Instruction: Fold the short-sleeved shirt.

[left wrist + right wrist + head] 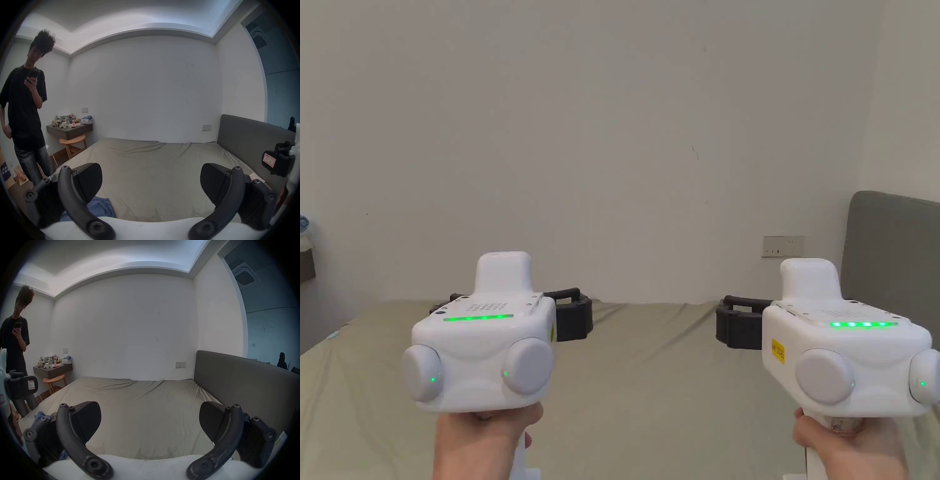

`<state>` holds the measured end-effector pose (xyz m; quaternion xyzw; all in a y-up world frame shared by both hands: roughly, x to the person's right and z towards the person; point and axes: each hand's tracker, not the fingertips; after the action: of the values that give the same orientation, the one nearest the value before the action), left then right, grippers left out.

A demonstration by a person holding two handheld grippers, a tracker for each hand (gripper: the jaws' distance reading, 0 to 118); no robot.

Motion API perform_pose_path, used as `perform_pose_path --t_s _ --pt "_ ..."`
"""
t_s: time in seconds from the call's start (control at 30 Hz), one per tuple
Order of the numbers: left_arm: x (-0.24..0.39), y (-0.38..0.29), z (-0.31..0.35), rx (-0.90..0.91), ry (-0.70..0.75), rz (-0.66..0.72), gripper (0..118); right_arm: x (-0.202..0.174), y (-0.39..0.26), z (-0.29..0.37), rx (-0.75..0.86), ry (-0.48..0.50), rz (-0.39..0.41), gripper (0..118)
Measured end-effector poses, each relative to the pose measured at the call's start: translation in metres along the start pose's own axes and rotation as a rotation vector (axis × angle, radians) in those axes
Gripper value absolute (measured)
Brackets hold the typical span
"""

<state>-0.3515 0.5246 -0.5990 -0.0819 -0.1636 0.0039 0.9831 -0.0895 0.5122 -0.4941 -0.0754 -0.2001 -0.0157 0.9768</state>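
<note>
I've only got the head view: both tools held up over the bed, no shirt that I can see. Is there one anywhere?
Observer: Possibly. The left gripper view shows a crumpled blue cloth on the bed, at its near left edge, close to the left tool.
Operator: Are the tools open?
Observer: Yes. The left tool's jaws stand wide apart, and so do those of the right tool. Nothing is between them.
Operator: Anyone nearby?
Observer: A person stands beside the bed's left side, holding a phone.
</note>
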Motion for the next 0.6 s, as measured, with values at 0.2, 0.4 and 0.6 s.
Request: perform_pose_path --t_s 0.2,0.4,0.6 --pt "-0.008 -0.005 0.005 -0.003 -0.018 0.063 0 -0.001 -0.005 0.0 0.022 -0.001 -0.008 0" --pt "-0.039 -0.025 0.003 -0.045 0.003 0.085 0 0.004 -0.024 -0.012 -0.04 0.021 -0.04 0" --pt "-0.047 -0.036 -0.004 -0.206 -0.024 0.139 0 -0.001 -0.078 -0.017 -0.191 0.066 -0.038 0"
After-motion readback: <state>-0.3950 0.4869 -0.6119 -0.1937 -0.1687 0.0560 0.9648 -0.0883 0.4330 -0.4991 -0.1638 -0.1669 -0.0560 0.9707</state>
